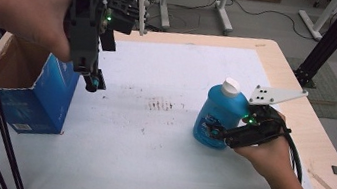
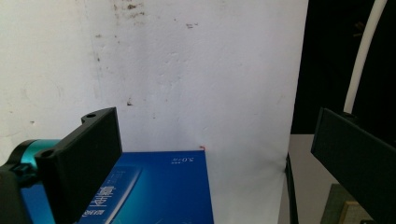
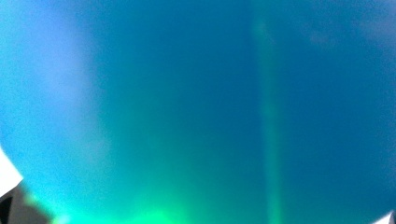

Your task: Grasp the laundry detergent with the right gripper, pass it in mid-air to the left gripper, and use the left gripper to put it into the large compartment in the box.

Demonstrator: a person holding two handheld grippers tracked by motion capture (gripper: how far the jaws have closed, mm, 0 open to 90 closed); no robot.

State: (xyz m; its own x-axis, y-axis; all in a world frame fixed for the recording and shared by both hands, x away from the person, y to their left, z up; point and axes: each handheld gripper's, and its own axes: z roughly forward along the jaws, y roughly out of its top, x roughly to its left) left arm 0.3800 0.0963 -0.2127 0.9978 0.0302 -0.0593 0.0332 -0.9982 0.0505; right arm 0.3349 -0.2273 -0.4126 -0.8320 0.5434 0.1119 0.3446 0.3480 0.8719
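A blue bottle [image 1: 221,110] with a white cap [image 1: 231,86] stands upright on the white mat at the right. My right gripper [image 1: 219,132] comes in from the right, level, with its jaws on either side of the bottle's lower body. The right gripper view is a blur of blue bottle [image 3: 187,102] pressed close to the camera, so whether the pads press on it is unclear. My left gripper [image 1: 92,81] hangs pointing down above the right edge of an open blue carton [image 1: 39,100]. Its jaws stand wide apart with nothing between them [image 2: 212,126], over the carton's blue face [image 2: 159,191].
The white mat [image 1: 150,137] covers most of the wooden table [image 1: 304,120] and carries dark scuff marks at its middle. Black cables hang at the left beside the carton. A black frame post [image 1: 329,37] and white stand legs rise beyond the far edge.
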